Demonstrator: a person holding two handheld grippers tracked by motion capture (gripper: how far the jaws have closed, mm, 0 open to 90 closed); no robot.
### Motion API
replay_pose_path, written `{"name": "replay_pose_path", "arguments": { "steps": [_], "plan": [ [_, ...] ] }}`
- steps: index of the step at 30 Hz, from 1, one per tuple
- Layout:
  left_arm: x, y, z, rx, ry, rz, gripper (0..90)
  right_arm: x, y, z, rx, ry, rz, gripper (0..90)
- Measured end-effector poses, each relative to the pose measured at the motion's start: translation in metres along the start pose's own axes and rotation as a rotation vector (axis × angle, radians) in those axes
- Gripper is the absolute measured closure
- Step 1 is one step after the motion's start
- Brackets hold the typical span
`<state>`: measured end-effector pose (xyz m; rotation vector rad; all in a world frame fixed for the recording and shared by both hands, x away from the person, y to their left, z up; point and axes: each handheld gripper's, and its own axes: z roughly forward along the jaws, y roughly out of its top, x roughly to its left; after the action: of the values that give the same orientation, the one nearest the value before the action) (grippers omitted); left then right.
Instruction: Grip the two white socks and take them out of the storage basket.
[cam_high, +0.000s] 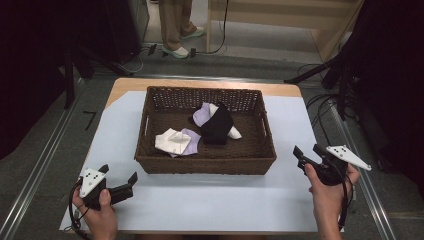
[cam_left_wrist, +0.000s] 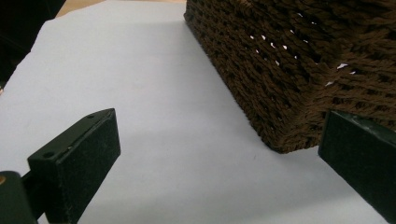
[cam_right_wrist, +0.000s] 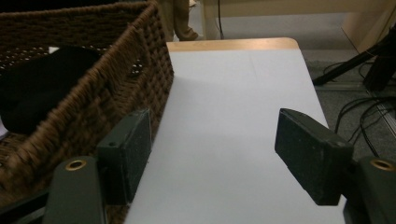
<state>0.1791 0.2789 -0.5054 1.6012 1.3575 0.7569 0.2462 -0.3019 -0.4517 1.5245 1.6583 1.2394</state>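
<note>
A brown woven basket (cam_high: 150, 150) stands on the white sheet in the middle of the table. Inside lie a black cloth (cam_high: 216, 125), a white cloth (cam_high: 171, 140) and lilac cloths (cam_high: 191, 141). My left gripper (cam_high: 118, 178) sits at the front left, just off the basket's near left corner (cam_left_wrist: 285, 102), open with nothing between its jaws. My right gripper (cam_high: 308, 151) is held to the right of the basket, open and empty. In the right gripper view the basket wall (cam_right_wrist: 93, 93) runs beside its left jaw, and the black cloth (cam_right_wrist: 42, 84) shows inside.
The white sheet (cam_high: 210, 200) covers most of the wooden table. A person's legs (cam_high: 175, 25) stand beyond the far edge. Cables and dark stand legs (cam_high: 345, 85) lie on the floor at the right. A metal rail (cam_high: 45, 165) runs along the left.
</note>
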Motion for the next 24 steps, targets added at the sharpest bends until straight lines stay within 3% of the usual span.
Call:
{"name": "replay_pose_path", "arguments": {
  "steps": [11, 18, 24],
  "plan": [
    [0.0, 0.0, 0.0, 0.002, -0.001, 0.002, 0.0, 0.03, 0.035, 0.014, -0.015, 0.057, -0.019, 28.7],
    [0.0, 0.0, 0.0, -0.001, -0.003, -0.001, 0.0, 0.046, 0.049, 0.022, -0.017, 0.069, -0.03, 29.7],
    [0.0, 0.0, 0.0, 0.0, -0.002, -0.001, 0.0, 0.069, 0.063, 0.035, -0.001, 0.093, -0.057, 30.5]
  ]
}}
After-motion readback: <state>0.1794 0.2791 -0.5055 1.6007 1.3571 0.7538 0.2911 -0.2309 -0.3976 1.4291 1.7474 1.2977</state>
